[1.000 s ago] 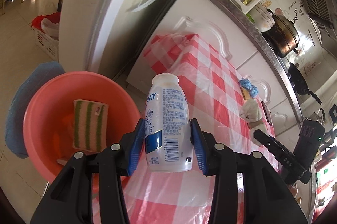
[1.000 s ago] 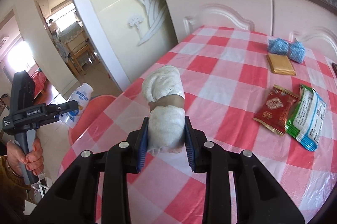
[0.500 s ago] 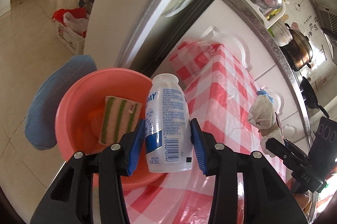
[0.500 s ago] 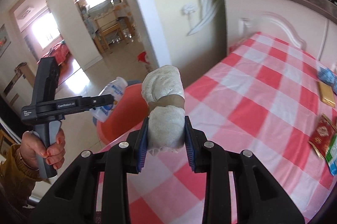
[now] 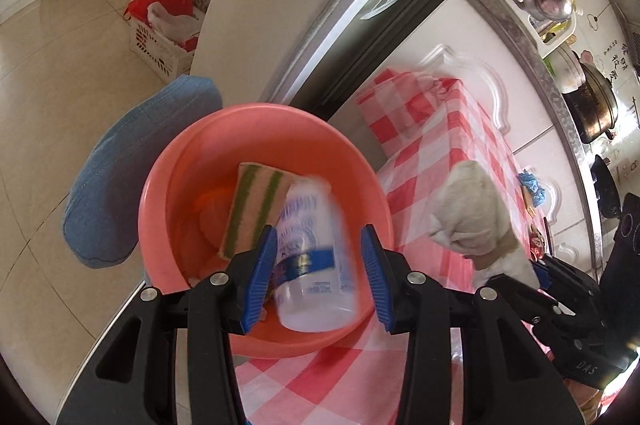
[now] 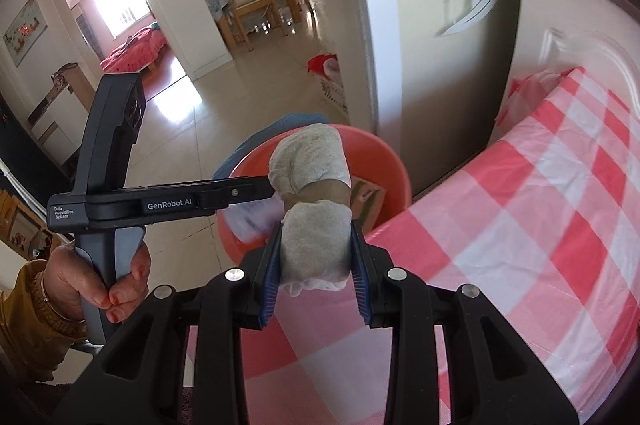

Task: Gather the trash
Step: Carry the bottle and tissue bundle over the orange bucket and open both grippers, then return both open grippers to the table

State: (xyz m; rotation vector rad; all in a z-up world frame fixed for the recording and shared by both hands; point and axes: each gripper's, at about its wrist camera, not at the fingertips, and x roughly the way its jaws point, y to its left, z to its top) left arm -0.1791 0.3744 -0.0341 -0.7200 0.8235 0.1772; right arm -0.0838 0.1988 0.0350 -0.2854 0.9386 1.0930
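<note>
1. A round salmon-pink plastic basin [image 5: 168, 185] sits on a blue padded cushion [image 5: 132, 177], just beside the edge of a table covered with a red-and-white checked plastic cloth [image 6: 540, 225].
2. A green-and-pink striped sponge [image 5: 256, 209] leans against the basin's inner wall.
3. Behind the table stands a white cabinet with a moulded door [image 5: 480, 73]. A white slotted basket holding a red bag [image 5: 160, 37] sits on the tiled floor well away.
4. The left gripper [image 5: 320, 245], held in a person's hand [image 6: 92, 277], hangs over the basin, and nothing lies between it and the bowl.
5. A white plastic bottle with a blue label [image 5: 312, 257] is between its blue pads, blurred and tilted, with its cap end toward the sponge. It lies against the left pad and a sliver of basin shows beside the right pad. I cannot tell whether the jaws clamp it or stand loose.
6. The right gripper [image 6: 316, 237] is closed tight on an off-white cloth bundle cinched by a brown band [image 6: 316, 245]. The lower lobe is squeezed between the pads and the upper lobe juts past the fingertips.
7. The bundle sits above the table edge, near the basin's rim.
</note>
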